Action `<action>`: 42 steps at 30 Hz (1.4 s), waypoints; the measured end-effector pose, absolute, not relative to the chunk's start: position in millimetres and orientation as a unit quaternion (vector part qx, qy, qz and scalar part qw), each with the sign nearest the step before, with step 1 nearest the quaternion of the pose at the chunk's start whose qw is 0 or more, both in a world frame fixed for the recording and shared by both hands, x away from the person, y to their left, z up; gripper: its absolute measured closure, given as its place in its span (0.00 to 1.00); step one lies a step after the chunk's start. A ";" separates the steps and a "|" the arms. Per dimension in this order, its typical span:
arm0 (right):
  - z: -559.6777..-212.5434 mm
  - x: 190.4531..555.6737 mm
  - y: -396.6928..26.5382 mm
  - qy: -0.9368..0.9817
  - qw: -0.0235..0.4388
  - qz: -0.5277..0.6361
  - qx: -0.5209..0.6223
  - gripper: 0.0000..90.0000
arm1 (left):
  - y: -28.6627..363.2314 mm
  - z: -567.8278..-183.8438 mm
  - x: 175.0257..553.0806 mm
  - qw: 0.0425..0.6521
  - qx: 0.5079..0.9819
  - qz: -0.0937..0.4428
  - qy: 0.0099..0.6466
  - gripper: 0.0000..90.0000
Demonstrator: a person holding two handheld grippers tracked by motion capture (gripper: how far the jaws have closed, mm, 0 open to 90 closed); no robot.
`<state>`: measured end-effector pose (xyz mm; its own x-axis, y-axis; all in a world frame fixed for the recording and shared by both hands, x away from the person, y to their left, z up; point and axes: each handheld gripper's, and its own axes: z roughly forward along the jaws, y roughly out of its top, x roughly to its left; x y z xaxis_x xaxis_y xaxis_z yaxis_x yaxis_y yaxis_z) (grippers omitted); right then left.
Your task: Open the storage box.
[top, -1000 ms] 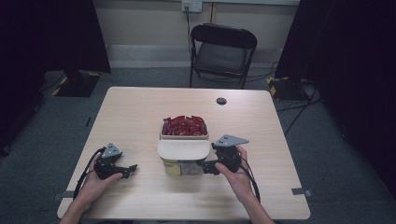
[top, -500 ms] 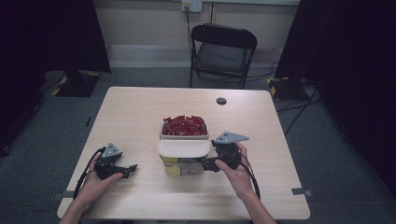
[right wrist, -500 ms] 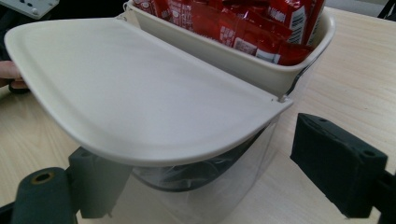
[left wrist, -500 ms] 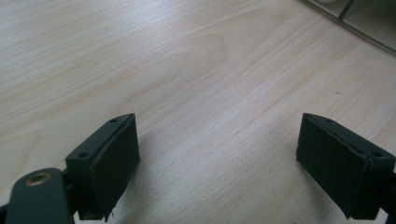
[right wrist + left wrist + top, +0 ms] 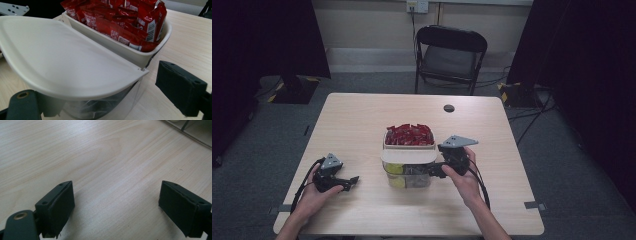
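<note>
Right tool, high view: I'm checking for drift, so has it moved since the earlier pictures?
No. The right tool sits at the same spot beside the container, level with its white lid.

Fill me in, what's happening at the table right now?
A person holds a gripper in each hand. The right gripper sits against the right side of the lidded container, jaws open, one black pad beside its clear wall. The tray of red packets stands just behind it. The left gripper rests open on the table, holding nothing.

A cream two-part container [image 5: 409,160] mid-table: near lid shut, far half open with red packets [image 5: 409,135].
</note>
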<state>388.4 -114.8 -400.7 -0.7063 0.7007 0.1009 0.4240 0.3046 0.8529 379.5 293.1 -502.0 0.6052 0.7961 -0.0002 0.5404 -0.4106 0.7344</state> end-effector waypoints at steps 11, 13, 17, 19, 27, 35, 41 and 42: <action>-399.1 393.0 -114.9 0.788 0.151 0.477 0.358 0.16 | 293.1 -502.0 379.4 0.359 0.821 0.178 0.407 0.14; -398.0 394.0 -114.8 0.788 0.150 0.477 0.358 0.16 | 293.1 -501.9 379.4 0.359 0.821 0.178 0.407 0.14; -398.2 396.1 -114.1 0.790 0.147 0.475 0.358 0.16 | 293.2 -501.9 379.5 0.359 0.821 0.178 0.407 0.14; -398.5 397.4 -113.8 0.790 0.146 0.476 0.358 0.16 | 293.2 -501.9 379.4 0.359 0.821 0.178 0.407 0.14; -398.4 400.4 -112.2 0.787 0.150 0.479 0.360 0.16 | 293.2 -501.9 379.4 0.359 0.821 0.178 0.407 0.14; -398.9 403.7 -111.0 0.786 0.148 0.480 0.361 0.16 | 293.2 -502.0 379.5 0.359 0.821 0.178 0.407 0.14; -401.2 408.1 -108.8 0.786 0.142 0.481 0.363 0.16 | 293.2 -501.9 379.5 0.359 0.821 0.178 0.407 0.14; -401.6 409.0 -108.5 0.786 0.143 0.480 0.362 0.16 | 293.1 -502.0 379.5 0.359 0.821 0.178 0.407 0.14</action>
<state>409.0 -108.5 -401.6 -0.6966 0.7069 0.1228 0.4325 0.2771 0.8580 379.5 293.1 -502.0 0.6050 0.7963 -0.0006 0.5407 -0.4102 0.7344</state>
